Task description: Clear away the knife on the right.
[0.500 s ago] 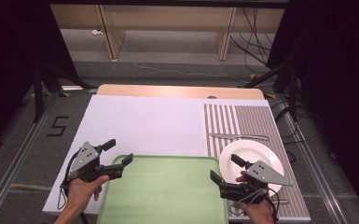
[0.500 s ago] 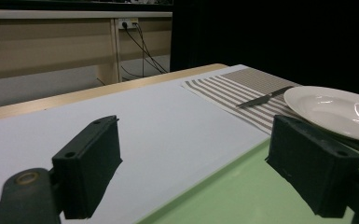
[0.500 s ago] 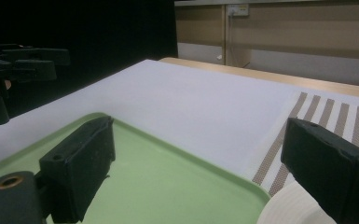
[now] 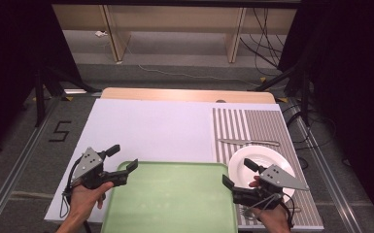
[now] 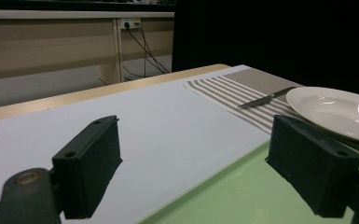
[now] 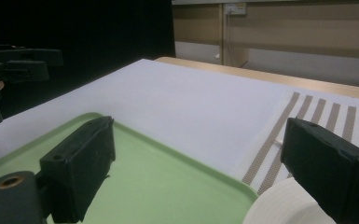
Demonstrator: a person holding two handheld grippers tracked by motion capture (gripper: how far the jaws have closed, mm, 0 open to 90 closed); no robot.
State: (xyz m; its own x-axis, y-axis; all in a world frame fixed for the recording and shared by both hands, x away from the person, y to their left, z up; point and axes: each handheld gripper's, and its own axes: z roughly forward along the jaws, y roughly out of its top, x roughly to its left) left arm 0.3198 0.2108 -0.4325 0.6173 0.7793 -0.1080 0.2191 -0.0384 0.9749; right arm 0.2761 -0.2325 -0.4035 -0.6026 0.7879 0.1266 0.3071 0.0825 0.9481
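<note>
A light green tray point(image 4: 170, 204) lies at the near edge of the table, between my two hands. My left gripper point(image 4: 121, 158) hovers open at the tray's far left corner, one jaw over the tray and the other over the white sheet point(image 4: 150, 128). In the left gripper view the left gripper point(image 5: 200, 168) has nothing between its pads, and the tray's rim point(image 5: 224, 186) runs under the gap. My right gripper point(image 4: 239, 173) stands open at the tray's right edge. In its own view the right gripper point(image 6: 205, 172) has one jaw above the tray point(image 6: 168, 177) and the other above a white plate point(image 6: 279, 207).
The white plate point(image 4: 261, 159) sits on a striped placemat point(image 4: 252, 124) right of the tray. A knife point(image 4: 248, 141) lies just beyond the plate, and a fork point(image 4: 252, 211) shows by my right hand. Dark floor and cables surround the table.
</note>
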